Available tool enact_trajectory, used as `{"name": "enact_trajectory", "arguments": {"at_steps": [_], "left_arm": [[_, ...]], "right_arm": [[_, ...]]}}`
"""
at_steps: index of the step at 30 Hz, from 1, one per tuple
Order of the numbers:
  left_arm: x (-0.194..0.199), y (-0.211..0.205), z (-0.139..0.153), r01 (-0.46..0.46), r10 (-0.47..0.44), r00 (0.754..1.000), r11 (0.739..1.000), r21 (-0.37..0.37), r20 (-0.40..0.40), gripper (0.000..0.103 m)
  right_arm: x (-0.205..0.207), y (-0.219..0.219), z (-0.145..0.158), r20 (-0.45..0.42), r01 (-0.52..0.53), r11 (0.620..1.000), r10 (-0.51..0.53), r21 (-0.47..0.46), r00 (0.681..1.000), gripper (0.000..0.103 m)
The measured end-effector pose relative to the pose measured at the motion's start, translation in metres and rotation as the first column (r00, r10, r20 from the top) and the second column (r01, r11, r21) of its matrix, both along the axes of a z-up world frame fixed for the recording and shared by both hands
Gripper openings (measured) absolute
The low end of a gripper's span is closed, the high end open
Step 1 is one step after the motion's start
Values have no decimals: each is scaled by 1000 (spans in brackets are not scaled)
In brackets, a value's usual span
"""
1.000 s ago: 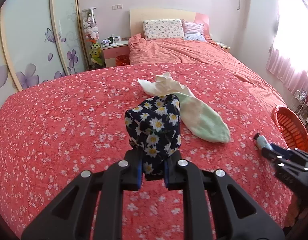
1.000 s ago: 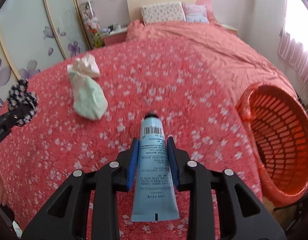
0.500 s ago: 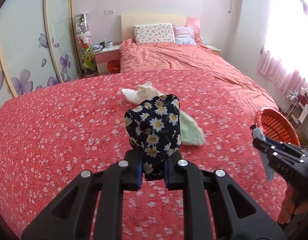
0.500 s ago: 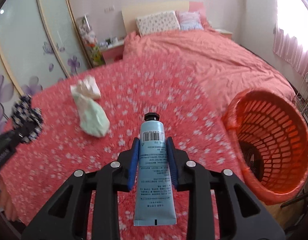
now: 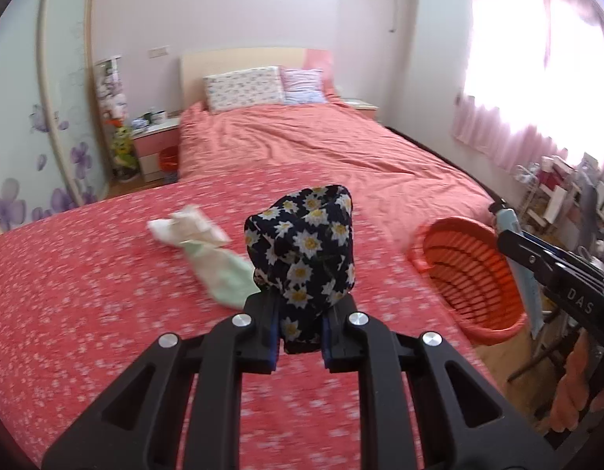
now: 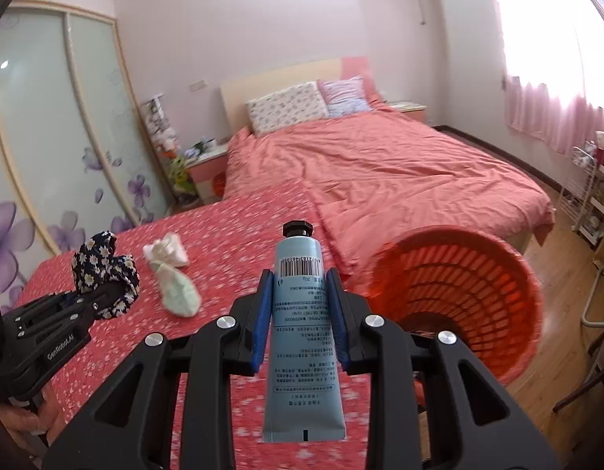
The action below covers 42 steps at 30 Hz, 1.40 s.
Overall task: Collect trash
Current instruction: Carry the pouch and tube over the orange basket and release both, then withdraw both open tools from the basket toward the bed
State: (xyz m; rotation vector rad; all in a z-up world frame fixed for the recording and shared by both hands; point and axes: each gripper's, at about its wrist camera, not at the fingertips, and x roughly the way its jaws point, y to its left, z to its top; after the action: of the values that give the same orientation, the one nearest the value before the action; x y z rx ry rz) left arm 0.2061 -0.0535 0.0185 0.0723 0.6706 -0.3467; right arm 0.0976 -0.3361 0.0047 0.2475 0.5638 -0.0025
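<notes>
My left gripper is shut on a dark floral scrunchie and holds it up above the red flowered bedspread; the scrunchie also shows in the right wrist view. My right gripper is shut on a light blue tube with a black cap, cap pointing forward. An orange mesh basket stands on the floor by the bed's right edge, to the right of the tube; it also shows in the left wrist view. A white tissue with a pale green cloth lies on the bedspread.
A bed with an orange duvet and pillows lies beyond. A nightstand and sliding wardrobe doors stand at the left. A wire rack and pink curtains are at the right, over a wooden floor.
Both grippers have risen and swung right, still holding their items. The orange basket now looms nearer in both views; the tissue and green cloth have shifted left and farther away.
</notes>
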Motion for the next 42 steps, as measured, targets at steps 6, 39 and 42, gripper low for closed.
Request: {"name": "enact_trajectory", "arguments": {"at_steps": [6,39,42], "left_arm": [[-3,-65,4,117,-117,993,993,-18,8,16],[43,-129,-75,61,-51,995,990,130,-80,70],[54,-89,-77,-39,50,996,989,145,-69,75]], "right_arm": [[-8,-46,-2,13,81,997,-81,13,997,28],[19,-128,-74,-143,217,973,-205,74,968,55],[20,-113,-76,-156,193,980,-183,49,971,56]]}}
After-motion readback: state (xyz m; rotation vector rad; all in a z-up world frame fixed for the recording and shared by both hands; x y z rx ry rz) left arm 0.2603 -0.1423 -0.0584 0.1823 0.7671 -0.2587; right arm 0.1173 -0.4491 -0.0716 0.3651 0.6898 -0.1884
